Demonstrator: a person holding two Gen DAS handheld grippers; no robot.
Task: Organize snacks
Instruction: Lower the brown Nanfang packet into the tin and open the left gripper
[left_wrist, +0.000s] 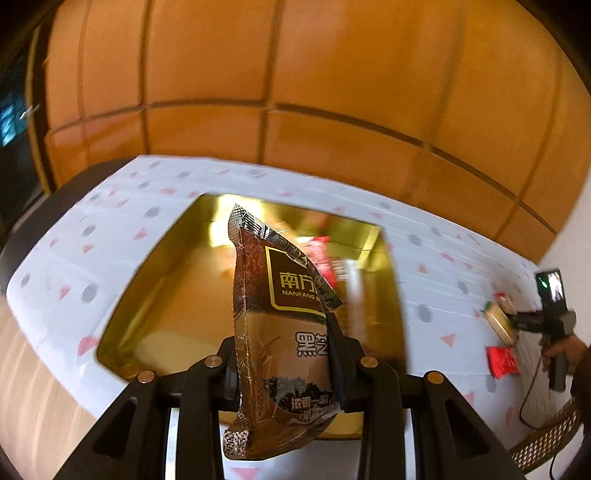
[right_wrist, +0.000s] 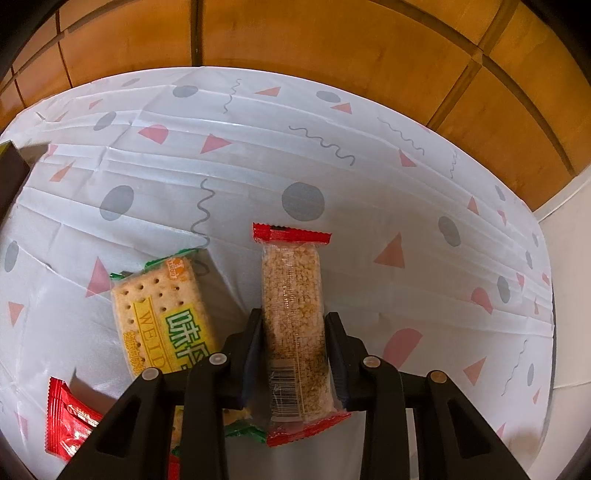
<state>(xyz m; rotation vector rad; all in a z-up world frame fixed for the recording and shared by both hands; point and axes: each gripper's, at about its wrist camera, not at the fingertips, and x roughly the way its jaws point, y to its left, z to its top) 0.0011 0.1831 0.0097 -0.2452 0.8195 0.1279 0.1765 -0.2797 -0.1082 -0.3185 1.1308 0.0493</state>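
Note:
My left gripper (left_wrist: 284, 350) is shut on a brown Nanfang sachet (left_wrist: 280, 332) and holds it upright above the near part of a gold tray (left_wrist: 147, 295). A red packet (left_wrist: 325, 258) lies blurred inside the tray. My right gripper (right_wrist: 293, 332) is shut on a crispy rice bar in a clear wrapper with red ends (right_wrist: 293, 314), low over the tablecloth. A green-edged cracker packet (right_wrist: 162, 306) lies just left of it, touching the left finger. In the left wrist view the right gripper (left_wrist: 517, 321) shows at the far right with its bar.
The table has a white cloth with pink and grey shapes (right_wrist: 369, 184). A red candy packet (right_wrist: 70, 421) lies at the lower left; it also shows in the left wrist view (left_wrist: 502, 362). Orange wood panelling (left_wrist: 295, 92) stands behind the table.

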